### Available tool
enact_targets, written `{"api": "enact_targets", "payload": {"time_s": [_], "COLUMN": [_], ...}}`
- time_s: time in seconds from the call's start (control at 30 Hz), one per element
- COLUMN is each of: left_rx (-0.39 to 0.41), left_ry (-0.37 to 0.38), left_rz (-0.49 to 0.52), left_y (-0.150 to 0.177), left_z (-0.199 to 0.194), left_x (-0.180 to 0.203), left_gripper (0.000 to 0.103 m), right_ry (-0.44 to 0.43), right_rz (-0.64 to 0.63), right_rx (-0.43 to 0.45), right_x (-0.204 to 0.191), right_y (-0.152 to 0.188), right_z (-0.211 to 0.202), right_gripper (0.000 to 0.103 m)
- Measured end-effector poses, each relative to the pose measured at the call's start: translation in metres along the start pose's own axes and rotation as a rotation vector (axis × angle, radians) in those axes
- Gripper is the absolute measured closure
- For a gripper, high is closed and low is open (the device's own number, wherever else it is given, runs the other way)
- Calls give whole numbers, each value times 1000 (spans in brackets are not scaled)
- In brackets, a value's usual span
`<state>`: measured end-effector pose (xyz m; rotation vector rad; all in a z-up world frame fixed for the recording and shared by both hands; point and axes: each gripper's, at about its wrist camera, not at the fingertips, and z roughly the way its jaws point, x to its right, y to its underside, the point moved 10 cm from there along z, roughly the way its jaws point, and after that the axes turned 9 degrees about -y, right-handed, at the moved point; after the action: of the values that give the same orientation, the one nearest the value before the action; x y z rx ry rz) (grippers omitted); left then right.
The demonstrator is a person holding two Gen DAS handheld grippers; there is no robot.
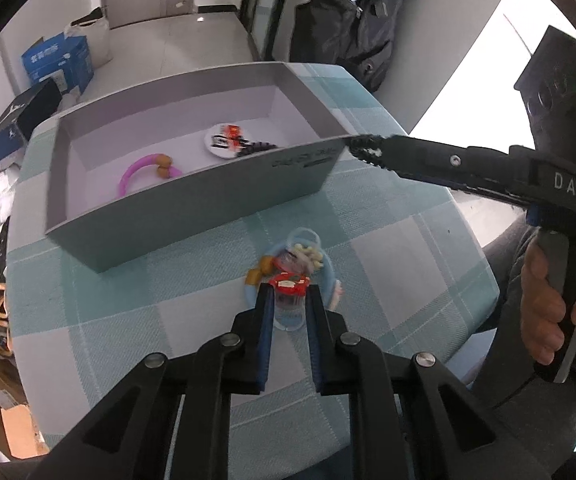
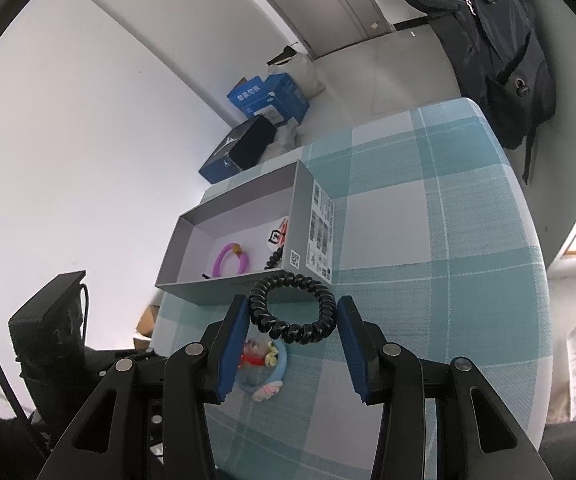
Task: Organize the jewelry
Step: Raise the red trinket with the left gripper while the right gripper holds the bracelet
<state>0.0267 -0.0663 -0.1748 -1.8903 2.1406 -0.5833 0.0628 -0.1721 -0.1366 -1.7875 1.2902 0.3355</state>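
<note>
Left claw (image 1: 289,294) has clamped on the red hair clip (image 1: 289,282) in the small pile in front of the grey box (image 1: 192,216). Right claw (image 2: 291,312) grips a black spiral tie (image 2: 292,307) by the box's corner. Next up, probably: lift both over the wall and drop them in.

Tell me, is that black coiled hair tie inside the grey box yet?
Not yet. The black coiled hair tie sits between the right hand-held gripper fingers, just outside the grey box.
</note>
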Motion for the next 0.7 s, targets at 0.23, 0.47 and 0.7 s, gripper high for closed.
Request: {"api": "enact_targets", "payload": {"time_s": [0.23,0.47,0.7], "left_rx": [40,100,146], "left_ry": [20,42,67], "left_rz": [-85,-160,-224], "left_y": [-8,-22,-38], "left_z": [-15,-33,-45], "left_x": [-16,-34,-46], "left_gripper": [92,92,92], "right_ry": [6,8,1], "right_rz": [-7,1,-10], "right_rx": [-3,2,24], "right_x": [-3,-5,-15], "right_y": [0,2,4], "right_z": [3,1,-12], "right_gripper": [58,59,59]}}
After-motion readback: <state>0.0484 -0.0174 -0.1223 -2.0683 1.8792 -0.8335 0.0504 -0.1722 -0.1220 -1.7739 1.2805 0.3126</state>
